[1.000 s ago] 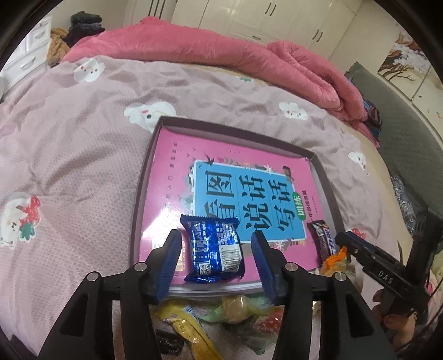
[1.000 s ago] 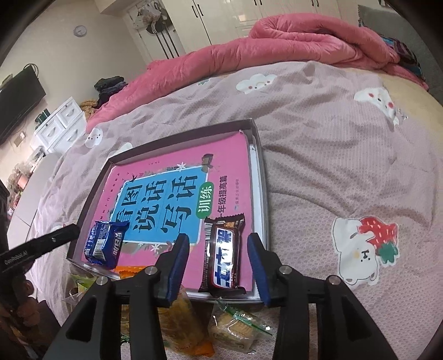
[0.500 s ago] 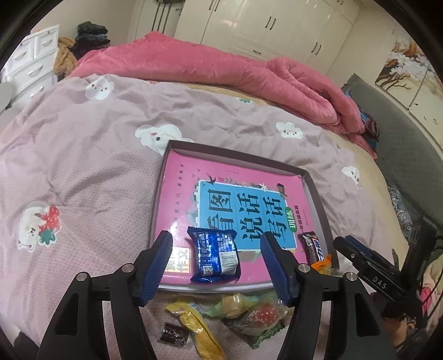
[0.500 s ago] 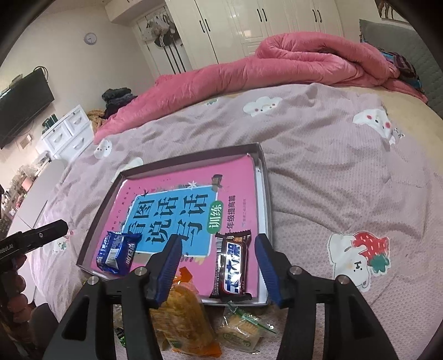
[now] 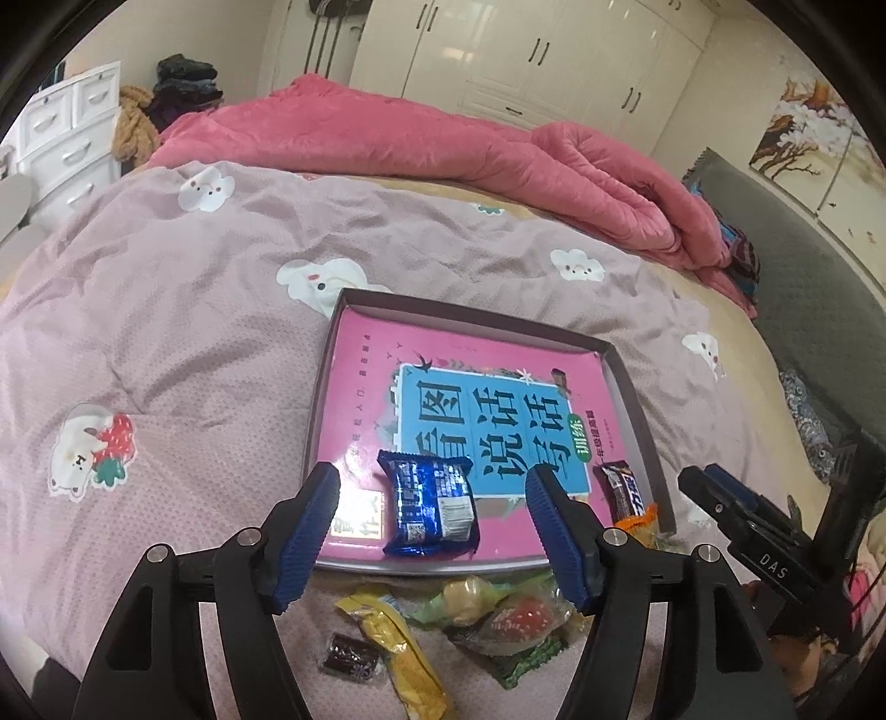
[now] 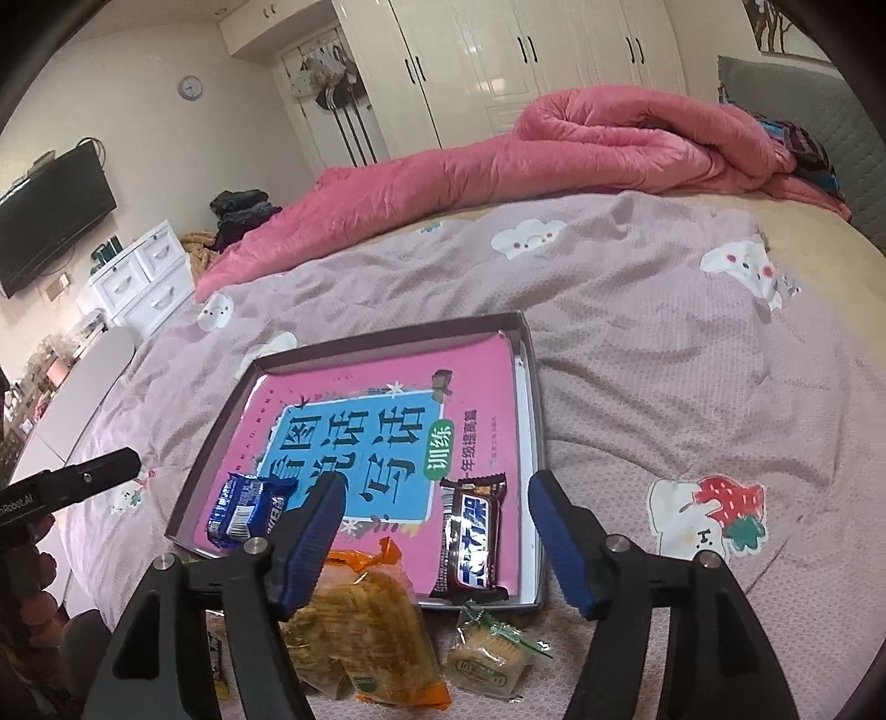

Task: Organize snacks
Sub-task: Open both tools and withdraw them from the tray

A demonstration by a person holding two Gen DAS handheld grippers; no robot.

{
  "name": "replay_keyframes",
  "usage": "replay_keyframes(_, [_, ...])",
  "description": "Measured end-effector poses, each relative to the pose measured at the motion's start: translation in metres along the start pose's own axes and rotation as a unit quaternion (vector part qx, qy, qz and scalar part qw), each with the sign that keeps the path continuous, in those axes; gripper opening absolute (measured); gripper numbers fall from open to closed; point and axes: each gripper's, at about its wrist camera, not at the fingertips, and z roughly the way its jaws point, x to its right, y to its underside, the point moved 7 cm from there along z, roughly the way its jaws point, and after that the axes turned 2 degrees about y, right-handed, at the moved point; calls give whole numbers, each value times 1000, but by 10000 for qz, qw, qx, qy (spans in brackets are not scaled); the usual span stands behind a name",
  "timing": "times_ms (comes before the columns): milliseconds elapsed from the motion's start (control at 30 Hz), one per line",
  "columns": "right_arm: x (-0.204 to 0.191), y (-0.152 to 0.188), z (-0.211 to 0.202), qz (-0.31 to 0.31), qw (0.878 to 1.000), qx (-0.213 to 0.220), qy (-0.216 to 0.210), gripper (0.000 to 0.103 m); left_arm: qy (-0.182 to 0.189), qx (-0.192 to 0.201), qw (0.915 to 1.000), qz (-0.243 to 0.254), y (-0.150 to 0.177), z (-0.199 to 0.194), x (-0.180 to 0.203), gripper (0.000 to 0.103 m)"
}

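The left gripper (image 5: 432, 523) stands wide open above the near edge of a shallow grey tray (image 5: 628, 382) lying on a bed (image 5: 166, 310) with a mauve cloud-print cover; nothing sits between its blue pads; the blue biscuit packet (image 5: 429, 509) lies flat on the tray's near side, seen in the gap between the fingers but touching neither. A pink book (image 5: 376, 365) with a blue title panel fills the tray floor and carries the snacks. The right gripper (image 6: 434, 534) is likewise wide open and holds nothing; the dark chocolate bar (image 6: 470, 534) lies lengthwise at the tray's near right corner, between that gripper's spread fingers and clear of both. In the left wrist view the same bar shows small at the tray's right side, with the black body of the right gripper just beyond it. Loose snacks lie on the bed cover in front of the tray: a yellow wrapper (image 5: 398, 648), a small dark sweet (image 5: 349, 659), a strawberry-print packet (image 5: 520, 615); in the right wrist view an orange bag of crackers (image 6: 365, 620) touches the tray's near rim, and a small clear packet of biscuits (image 6: 487, 659) lies just beside it. A rumpled pink quilt (image 6: 554, 149) is heaped across the far side of the bed; white wardrobes (image 5: 526, 50) stand behind.
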Motion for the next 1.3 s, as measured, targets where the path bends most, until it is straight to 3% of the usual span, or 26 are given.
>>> replay_keyframes(567, [10,9,-33,123,9994,315,94,78,-139,-2,9995,290,24,-15,11,72])
replay_keyframes(1300, [-20,47,-55,-464,9981,235,342,79,-135,-269,9993,206,54,-26,2,72])
